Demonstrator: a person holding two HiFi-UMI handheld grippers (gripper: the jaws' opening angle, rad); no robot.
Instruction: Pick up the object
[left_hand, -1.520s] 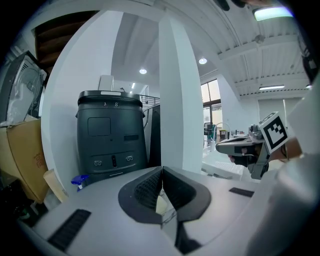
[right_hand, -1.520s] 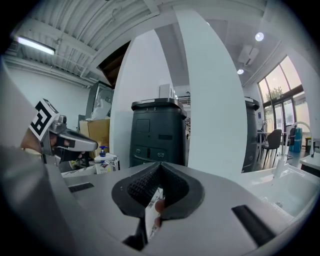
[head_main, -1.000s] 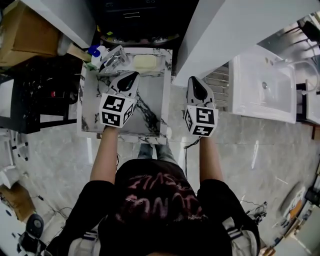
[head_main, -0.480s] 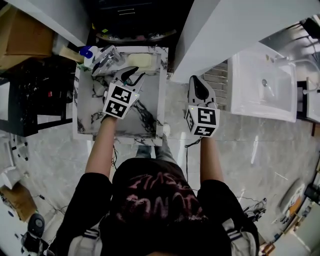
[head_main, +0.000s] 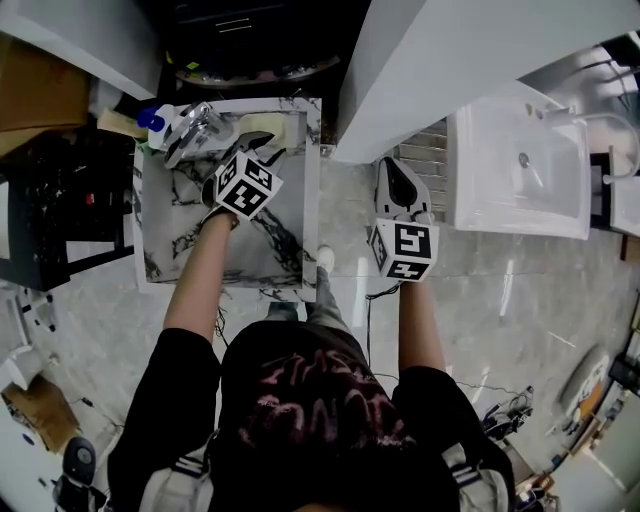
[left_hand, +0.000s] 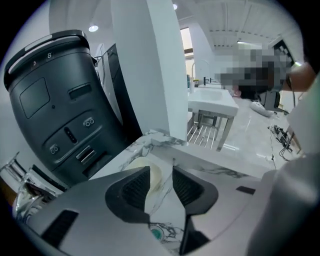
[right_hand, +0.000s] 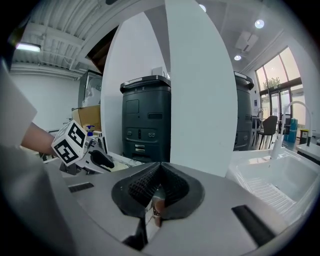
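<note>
A pale yellow bar (head_main: 272, 124) lies at the far edge of the marble table (head_main: 170, 250). My left gripper (head_main: 258, 153) reaches over the table to just short of the bar. In the left gripper view its jaws are opening, and the bar (left_hand: 153, 176) lies on the marble just past the gap between them, untouched by the pads. My right gripper (head_main: 393, 168) hangs beside the table over the floor. Its jaws (right_hand: 157, 189) are pressed together with nothing in them. The right gripper view also catches the left gripper (right_hand: 102, 160) from the side.
A crumpled clear wrapper (head_main: 195, 128) and a blue-capped bottle (head_main: 152, 118) sit at the table's far left corner. A dark machine (left_hand: 60, 100) stands behind the table. A white pillar (head_main: 420, 60) rises at the right, then a white sink (head_main: 515, 170).
The left gripper has moved forward across the table to the yellow bar and its jaws have gone from shut to open. The right gripper has stayed where it was.
</note>
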